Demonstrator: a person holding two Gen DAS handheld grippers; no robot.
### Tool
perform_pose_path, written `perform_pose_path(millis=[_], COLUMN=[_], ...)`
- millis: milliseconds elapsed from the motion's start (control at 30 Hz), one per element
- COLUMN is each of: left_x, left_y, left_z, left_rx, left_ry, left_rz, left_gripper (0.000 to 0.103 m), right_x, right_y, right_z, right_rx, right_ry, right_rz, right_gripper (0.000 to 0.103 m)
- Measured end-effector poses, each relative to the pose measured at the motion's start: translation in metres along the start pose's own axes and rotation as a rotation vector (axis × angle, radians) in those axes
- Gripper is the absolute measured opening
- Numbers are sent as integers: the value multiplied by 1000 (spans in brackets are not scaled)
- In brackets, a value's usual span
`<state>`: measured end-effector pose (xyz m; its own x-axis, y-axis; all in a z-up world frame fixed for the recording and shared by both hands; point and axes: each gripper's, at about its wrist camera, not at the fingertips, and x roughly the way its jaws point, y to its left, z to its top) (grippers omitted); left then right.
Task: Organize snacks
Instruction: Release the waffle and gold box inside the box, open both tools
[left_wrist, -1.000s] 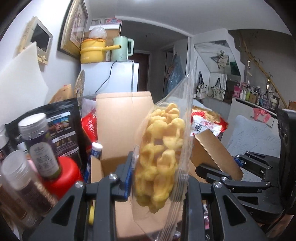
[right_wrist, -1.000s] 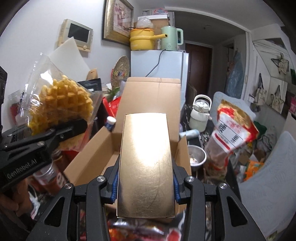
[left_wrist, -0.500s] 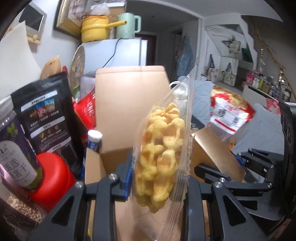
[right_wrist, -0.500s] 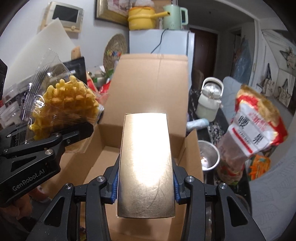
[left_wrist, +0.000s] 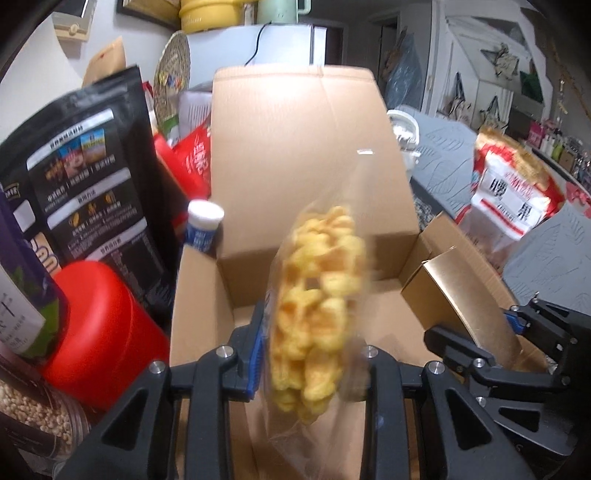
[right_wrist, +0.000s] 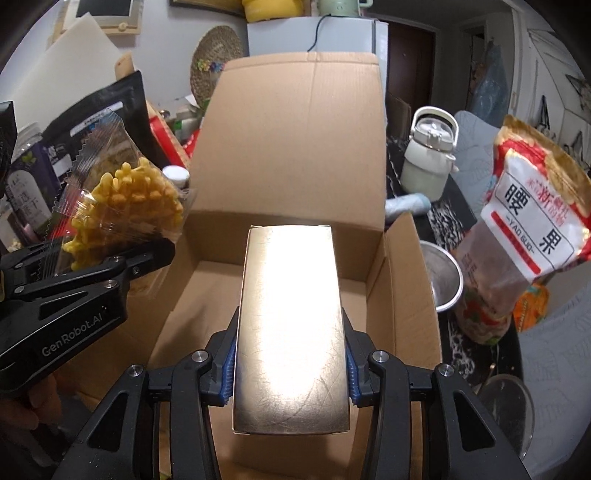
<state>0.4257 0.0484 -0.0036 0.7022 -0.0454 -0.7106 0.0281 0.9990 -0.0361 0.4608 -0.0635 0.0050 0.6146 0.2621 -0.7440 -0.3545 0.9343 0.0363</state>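
Note:
My left gripper is shut on a clear bag of yellow waffle snacks and holds it over the left side of an open cardboard box. The bag also shows in the right wrist view. My right gripper is shut on a shiny gold box and holds it above the inside of the cardboard box. The gold box also shows at the right in the left wrist view. The floor of the cardboard box looks bare.
Left of the box stand a black snack pouch, a red tub, a jar and a small blue-and-white tube. Right of it are a red-and-white snack bag, a white kettle and metal bowls.
Both grippers have moved forward and down towards the cardboard box, which now looks larger and is seen from above. Both keep their hold.

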Motion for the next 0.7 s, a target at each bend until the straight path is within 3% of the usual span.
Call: perform_pose_path(millis=[200,233,267,333,700], left_x=[8,8,7,4,-39], left_y=[1,1,0,0,-1], left_z=[-3,-3,-4,-4,1], left_rx=[2,4,6,8,20], left_ry=[26,28,29,22,-38], left_rz=[33,44,45,25,51], left_gripper=[31,44,70,103,103], right_x=[11,11,11,10,-24], right_y=[-6,-7,-7,-8,2], right_z=[-3,-4,-4,-5,-2], right_rx=[23,27,30,34,17], right_ry=[36,38,40,51,14], right_rz=[-28,-33,-35,-46,-80], right_gripper=[50,52,58,64,64])
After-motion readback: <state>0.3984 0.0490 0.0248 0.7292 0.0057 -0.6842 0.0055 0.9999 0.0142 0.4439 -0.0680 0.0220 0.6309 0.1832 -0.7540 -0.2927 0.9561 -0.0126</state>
